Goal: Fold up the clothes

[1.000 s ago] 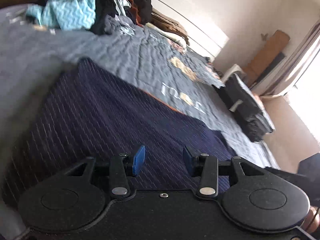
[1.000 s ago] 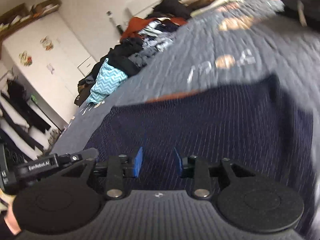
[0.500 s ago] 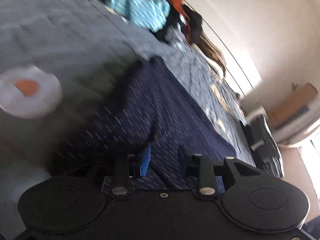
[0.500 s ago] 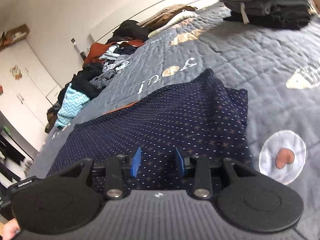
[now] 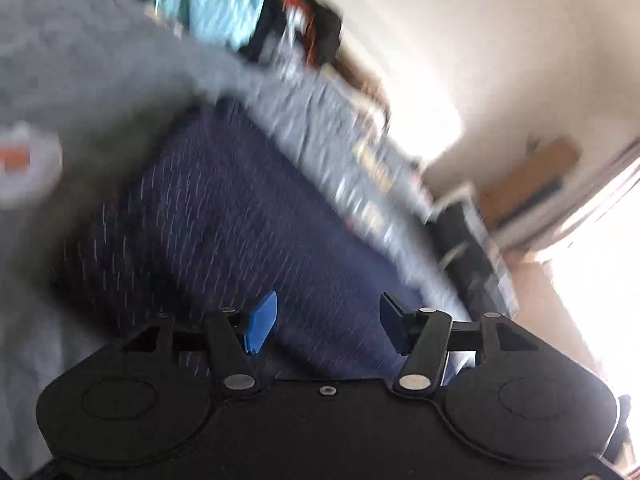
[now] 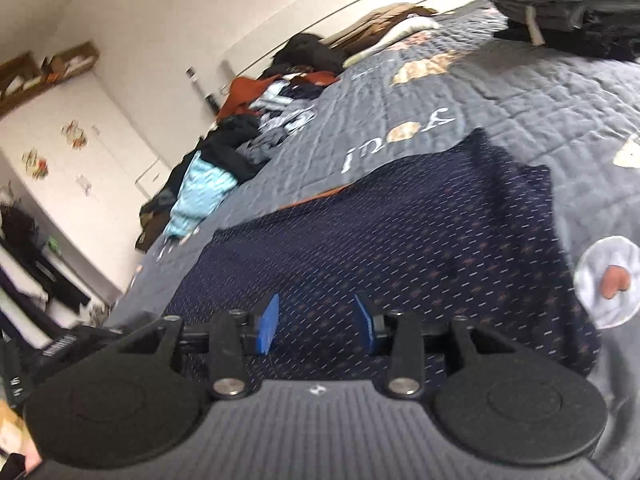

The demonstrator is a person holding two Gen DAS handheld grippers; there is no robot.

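Observation:
A navy dotted garment (image 6: 400, 240) lies flat on the grey quilted bed (image 6: 500, 92), folded into a broad strip. In the left wrist view the same navy garment (image 5: 224, 216) is blurred and fills the middle. My left gripper (image 5: 326, 322) hovers over the garment's near edge, open, with nothing between its blue pads. My right gripper (image 6: 316, 322) is also open just above the cloth near its near edge, empty. The other gripper's black body (image 6: 80, 340) shows at the lower left of the right wrist view.
A heap of unfolded clothes (image 6: 256, 132), with a light blue piece (image 6: 200, 188), lies at the bed's far left. A stack of folded dark clothes (image 6: 568, 8) sits at the far right corner. White wardrobe (image 6: 80, 168) stands beyond the bed. A bright window (image 5: 600, 240) is on the right.
Both grippers have opened wider above the garment. The left wrist view swung and is blurred with motion. The right gripper drew slightly back and left; the garment stays flat.

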